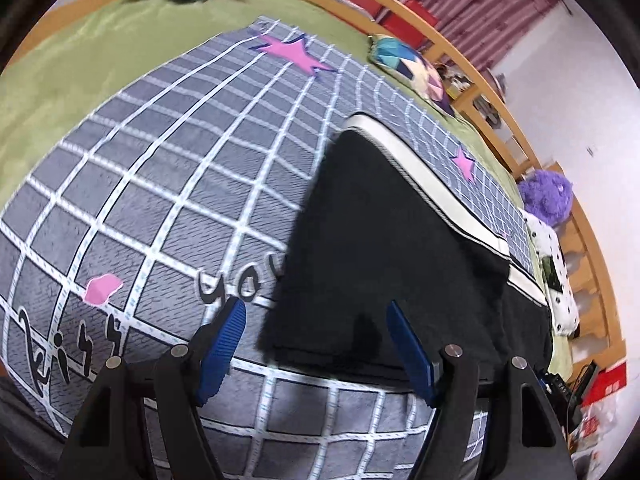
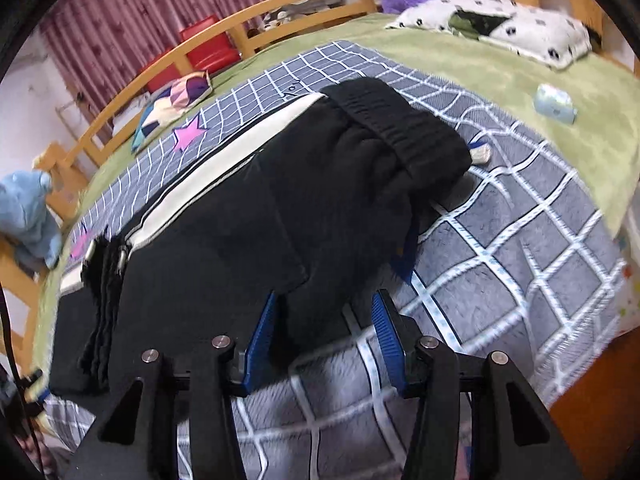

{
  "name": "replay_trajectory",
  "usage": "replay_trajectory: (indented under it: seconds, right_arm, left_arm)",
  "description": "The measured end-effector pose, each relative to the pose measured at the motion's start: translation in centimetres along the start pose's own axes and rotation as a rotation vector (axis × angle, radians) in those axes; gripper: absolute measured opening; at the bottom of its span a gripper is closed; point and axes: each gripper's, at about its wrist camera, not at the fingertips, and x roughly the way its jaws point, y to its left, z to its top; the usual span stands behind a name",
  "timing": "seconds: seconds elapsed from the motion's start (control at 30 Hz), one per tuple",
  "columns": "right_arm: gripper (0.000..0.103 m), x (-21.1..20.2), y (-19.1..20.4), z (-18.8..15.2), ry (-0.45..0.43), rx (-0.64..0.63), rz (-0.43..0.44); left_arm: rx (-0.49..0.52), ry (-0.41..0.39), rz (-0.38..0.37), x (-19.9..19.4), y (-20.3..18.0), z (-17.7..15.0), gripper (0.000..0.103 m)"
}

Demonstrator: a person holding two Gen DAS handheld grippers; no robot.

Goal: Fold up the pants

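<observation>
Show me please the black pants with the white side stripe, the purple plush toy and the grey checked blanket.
black pants with white side stripe (image 2: 320, 184), right wrist view, seat fabric.
purple plush toy (image 1: 546, 196), left wrist view, fuzzy body.
grey checked blanket (image 1: 160, 184), left wrist view, bare squares.

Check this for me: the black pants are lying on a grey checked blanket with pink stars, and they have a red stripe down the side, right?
Nearly. The black pants do lie on the grey checked blanket with pink stars, but the side stripe is white or cream, not red. The right wrist view shows it best.
</observation>
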Motion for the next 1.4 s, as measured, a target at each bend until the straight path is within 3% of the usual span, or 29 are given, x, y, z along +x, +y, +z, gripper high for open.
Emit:
replay_trajectory:
  seconds: [0.2, 0.3, 0.4, 0.47, 0.53, 0.57, 0.6, 0.63, 0.73, 0.93, 1.2, 1.3, 1.4]
  right_arm:
    - [0.052, 2.8, -1.4, 1.4, -0.027, 0.13, 0.126]
    - [0.055, 4.1, -0.9, 2.2, -0.038, 0.141, 0.132]
    - [0.039, 4.5, 0.2, 2.9, -0.037, 0.127, 0.094]
    - [0.022, 4.0, 1.2, 3.3, -0.037, 0.1, 0.085]
    - [0.018, 2.9, 2.3, 3.8, -0.053, 0.068, 0.083]
    - [0.016, 2.3, 2.8, 4.0, -0.064, 0.053, 0.082]
    - [0.016, 1.5, 3.8, 4.4, -0.074, 0.028, 0.073]
    - [0.015, 0.8, 4.7, 4.8, -0.088, 0.003, 0.063]
    - [0.013, -1.0, 7.5, 6.0, -0.129, -0.066, 0.051]
    - [0.012, -3.4, 11.8, 9.8, -0.194, -0.084, 0.085]
    - [0.01, -5.0, 18.8, 15.1, -0.256, -0.136, 0.206]
    - [0.01, -5.5, 20.5, 15.8, -0.287, -0.145, 0.268]
    - [0.011, -4.1, 20.6, 14.5, -0.247, -0.157, 0.292]
  left_arm:
    - [-0.051, 0.012, -0.104, 0.8, 1.7, -0.4, 0.076]
    - [-0.036, 0.03, -0.136, 1.8, 1.0, 0.1, 0.076]
    - [0.0, 0.052, -0.133, 3.3, -0.6, 0.4, 0.074]
    - [0.038, 0.053, -0.076, 4.3, -2.0, 0.7, 0.073]
    - [0.06, 0.037, -0.033, 4.1, -2.7, 1.0, 0.043]
    - [0.075, 0.041, -0.021, 4.0, -3.1, 1.5, 0.037]
    - [0.078, 0.042, -0.038, 3.6, -3.1, 1.9, 0.023]
    - [0.071, 0.038, -0.06, 3.1, -3.0, 2.4, 0.02]
    - [0.053, 0.013, -0.129, 1.5, -3.0, 4.2, 0.018]
    - [0.156, -0.067, -0.14, -1.8, -6.2, 9.2, 0.017]
    - [0.225, -0.198, -0.089, -6.4, -8.2, 17.6, 0.017]
    - [0.261, -0.252, -0.059, -8.1, -7.9, 18.0, 0.017]
    - [0.261, -0.229, 0.008, -7.5, -5.4, 16.8, 0.018]
